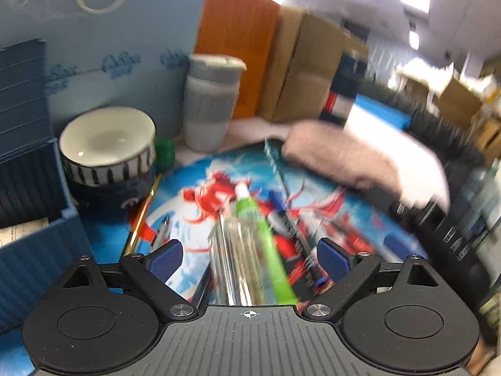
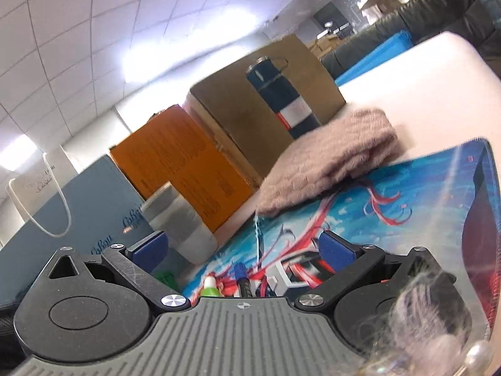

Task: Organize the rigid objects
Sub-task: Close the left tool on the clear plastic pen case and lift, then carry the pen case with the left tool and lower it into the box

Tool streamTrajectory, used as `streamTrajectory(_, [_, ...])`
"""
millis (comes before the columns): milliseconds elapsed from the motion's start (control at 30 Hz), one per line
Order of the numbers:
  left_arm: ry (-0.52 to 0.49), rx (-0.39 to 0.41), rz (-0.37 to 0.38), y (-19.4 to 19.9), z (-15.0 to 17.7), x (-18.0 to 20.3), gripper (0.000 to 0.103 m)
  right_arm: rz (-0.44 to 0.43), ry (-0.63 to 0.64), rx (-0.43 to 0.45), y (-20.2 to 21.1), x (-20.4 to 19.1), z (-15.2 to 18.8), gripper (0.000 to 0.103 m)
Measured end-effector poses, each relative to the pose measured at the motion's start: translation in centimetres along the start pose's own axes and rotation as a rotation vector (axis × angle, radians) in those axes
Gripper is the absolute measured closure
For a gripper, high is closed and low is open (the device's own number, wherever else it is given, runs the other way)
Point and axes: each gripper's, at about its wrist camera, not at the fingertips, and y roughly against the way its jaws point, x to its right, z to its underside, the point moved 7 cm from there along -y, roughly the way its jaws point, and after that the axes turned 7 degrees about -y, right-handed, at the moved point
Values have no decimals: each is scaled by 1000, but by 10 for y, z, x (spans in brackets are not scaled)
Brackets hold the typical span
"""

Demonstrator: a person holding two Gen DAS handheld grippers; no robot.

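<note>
Left tool [image 1: 249, 258] gapes wide over a clear case [image 1: 235, 250] and green tube [image 1: 266, 235], touching neither. Right tool [image 2: 244, 247] stands open above the printed mat [image 2: 407, 194], empty.

You can make out very little lettering. On the blue paper bag [image 2: 94, 206] at the far left, cursive script shows at its lower edge, but motion blur keeps it from being read. The orange box [image 2: 188, 169] beside it carries rows of fine print, too small to read.

Black gripper [image 1: 249, 261], blue pads [image 1: 166, 260]
</note>
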Motion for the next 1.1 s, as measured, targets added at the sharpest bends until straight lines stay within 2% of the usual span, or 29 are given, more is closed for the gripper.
streamTrajectory(100, [-14, -37, -22, -17, 4, 1, 18, -13, -18, -9, -1, 1, 0, 0])
streamTrajectory(333, [23, -94, -47, -39, 16, -6, 45, -22, -17, -21, 0, 1, 4, 0])
streamTrajectory(433, [55, -82, -36, -38, 19, -12, 48, -23, -7, -24, 1, -1, 5, 0])
streamTrajectory(533, [57, -52, -40, -35, 17, -15, 56, -17, 8, -22, 0, -2, 7, 0])
streamTrajectory(667, [59, -36, -14, -29, 20, -18, 57, -10, 37, -22, -1, -5, 10, 0])
streamTrajectory(733, [51, -8, -15, -21, 20, -18, 65, -15, 61, -25, -2, -9, 12, 0])
streamTrajectory(867, [43, 38, 8, 1, 20, -19, 66, -32, 107, -9, -1, -16, 15, 0])
streamTrajectory(1000, [47, 109, 28, 30, 21, -22, 66, -12, 139, 6, 1, -20, 16, 0])
streamTrajectory(1100, [48, 161, 57, 58, 21, -25, 66, -24, 151, -9, 6, -30, 20, 0])
